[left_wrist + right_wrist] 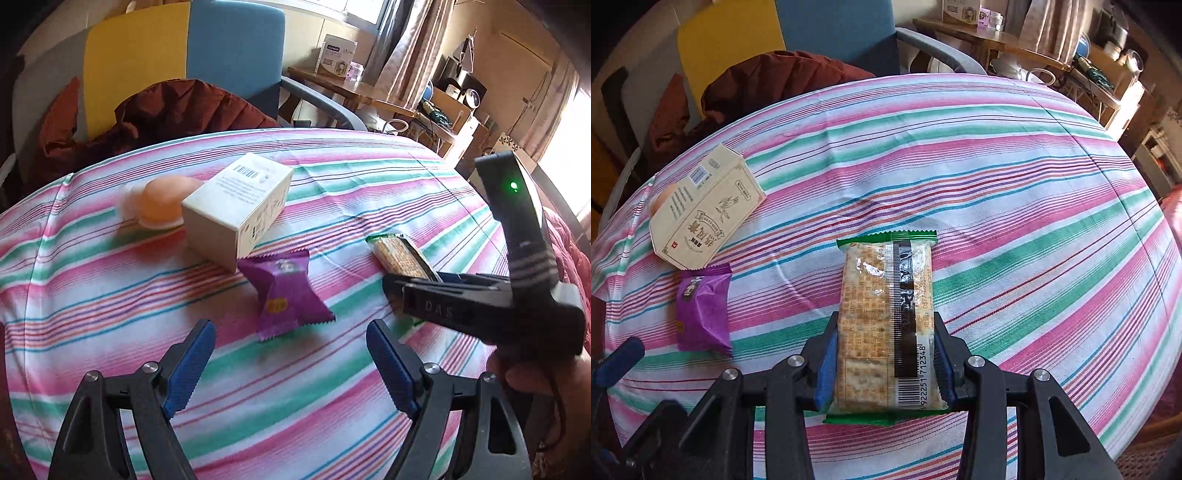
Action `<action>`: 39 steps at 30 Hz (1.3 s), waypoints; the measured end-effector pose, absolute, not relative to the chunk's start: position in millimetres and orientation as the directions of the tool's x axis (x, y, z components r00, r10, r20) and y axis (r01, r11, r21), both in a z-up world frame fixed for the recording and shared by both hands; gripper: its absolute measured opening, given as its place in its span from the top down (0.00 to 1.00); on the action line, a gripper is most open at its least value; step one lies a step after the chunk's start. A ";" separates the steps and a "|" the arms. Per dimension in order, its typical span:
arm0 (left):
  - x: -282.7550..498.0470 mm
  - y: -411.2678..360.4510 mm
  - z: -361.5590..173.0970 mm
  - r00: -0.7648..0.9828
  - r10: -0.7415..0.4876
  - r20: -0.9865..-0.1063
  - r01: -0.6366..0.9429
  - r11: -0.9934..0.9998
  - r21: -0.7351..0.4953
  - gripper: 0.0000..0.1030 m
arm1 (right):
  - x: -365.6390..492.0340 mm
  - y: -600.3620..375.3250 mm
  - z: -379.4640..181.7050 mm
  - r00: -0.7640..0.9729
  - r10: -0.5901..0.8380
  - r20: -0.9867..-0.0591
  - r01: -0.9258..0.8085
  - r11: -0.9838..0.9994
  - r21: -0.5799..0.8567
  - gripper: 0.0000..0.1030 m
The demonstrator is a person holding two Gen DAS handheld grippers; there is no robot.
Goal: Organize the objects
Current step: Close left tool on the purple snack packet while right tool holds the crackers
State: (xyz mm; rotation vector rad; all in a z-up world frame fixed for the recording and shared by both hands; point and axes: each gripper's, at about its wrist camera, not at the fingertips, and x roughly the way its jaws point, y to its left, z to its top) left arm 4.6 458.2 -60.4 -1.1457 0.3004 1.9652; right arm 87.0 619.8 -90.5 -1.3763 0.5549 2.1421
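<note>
Nearest in the right wrist view, the right gripper [884, 363] pinches a clear cracker packet [886, 325] with green ends between its blue pads, held lengthwise above a table covered in a pink, green and white striped cloth [1015, 206]. In the left wrist view, the left gripper [291, 354] hangs over the cloth with its jaws spread and nothing between them. Just beyond its fingertips lies a purple snack pouch [290, 295]. Touching the pouch's far end is a cream cardboard box [236, 206], with an orange jelly cup [162, 201] just behind it. Beyond the table edge, a dark red jacket [177, 110] lies on a chair [184, 51].
</note>
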 end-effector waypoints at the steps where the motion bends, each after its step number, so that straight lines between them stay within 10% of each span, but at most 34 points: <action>1: 2.0 464.3 -61.4 -0.258 0.527 -0.810 -0.753 -0.635 -0.174 0.17 | 88.5 621.1 -90.7 -0.342 0.208 -0.916 -0.633 -0.771 0.061 0.57; 10: -16.6 482.4 -85.5 -0.306 0.500 -0.810 -0.758 -0.642 -0.111 0.17 | 69.7 631.8 -85.8 -0.353 0.182 -0.918 -0.649 -0.754 0.100 0.56; 17: -24.9 460.7 -91.4 -0.327 0.536 -0.779 -0.739 -0.658 -0.142 0.62 | 66.8 630.9 -86.0 -0.347 0.190 -0.918 -0.642 -0.762 0.085 0.54; 39: -2.0 360.6 -86.0 -0.373 0.619 -0.691 -0.710 -0.670 -0.216 0.66 | 58.2 564.4 -70.2 -0.474 0.118 -0.872 -0.457 -0.880 0.129 0.57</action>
